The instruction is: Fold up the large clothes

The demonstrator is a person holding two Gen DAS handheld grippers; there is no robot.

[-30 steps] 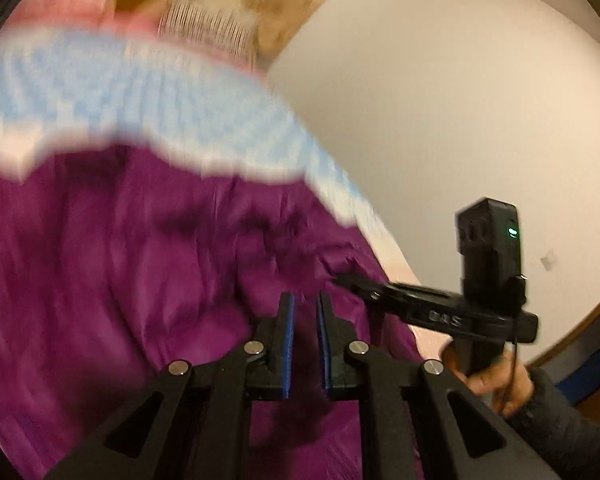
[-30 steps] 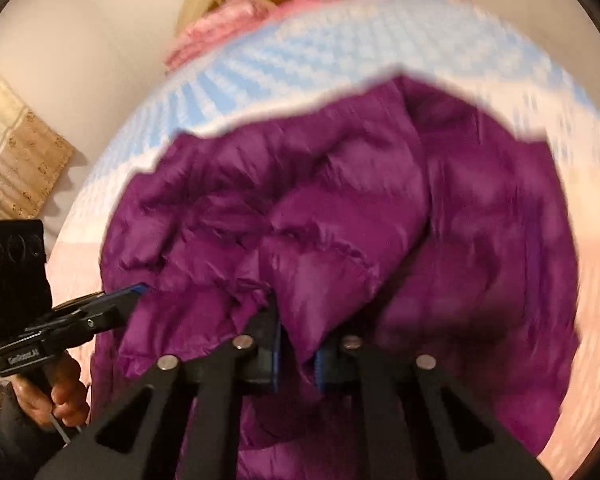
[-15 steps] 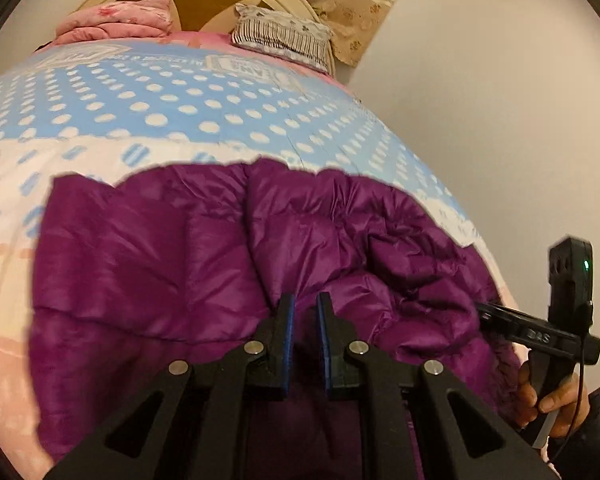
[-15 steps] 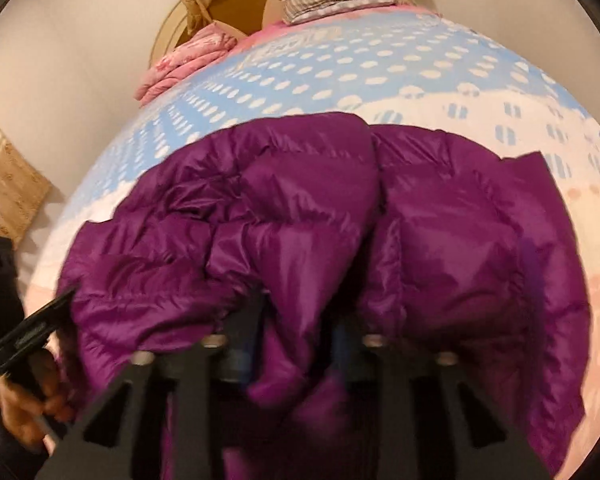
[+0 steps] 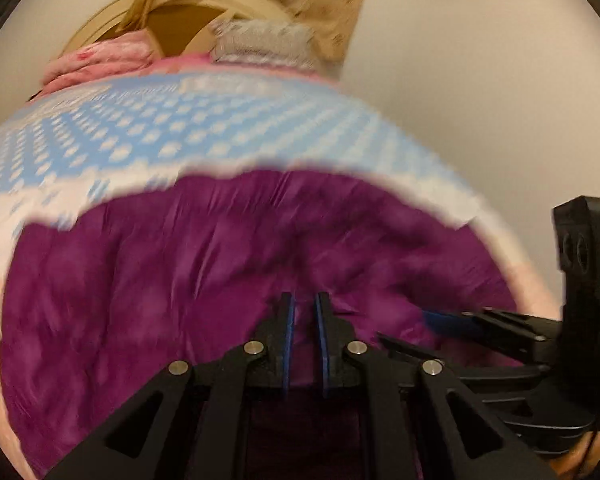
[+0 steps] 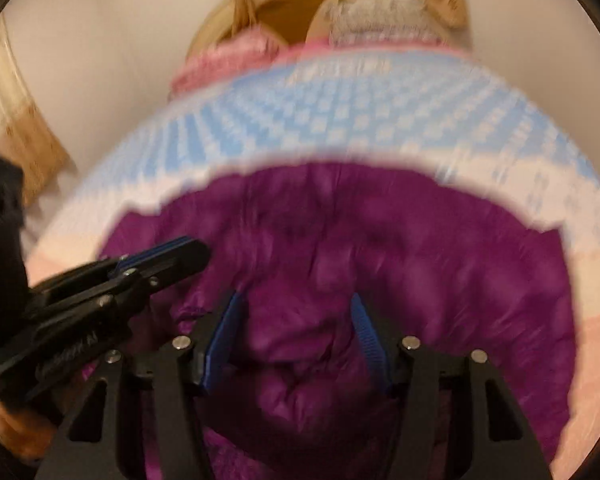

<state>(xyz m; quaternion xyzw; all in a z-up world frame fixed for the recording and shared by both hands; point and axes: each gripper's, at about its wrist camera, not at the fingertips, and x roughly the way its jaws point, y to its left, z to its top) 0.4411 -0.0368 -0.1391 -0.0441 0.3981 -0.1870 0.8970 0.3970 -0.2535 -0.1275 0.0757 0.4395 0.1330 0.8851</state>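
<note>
On the dotted blue bedspread [image 5: 204,120], the right gripper [image 6: 296,332] has sprung wide, releasing the purple quilted jacket [image 6: 380,260]; the left gripper [image 5: 303,320] stays nearly closed, empty

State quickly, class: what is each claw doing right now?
Left claw: nearly closed over the purple puffer jacket; whether it pinches fabric cannot be told.
Right claw: open, holding nothing, above the jacket.
</note>
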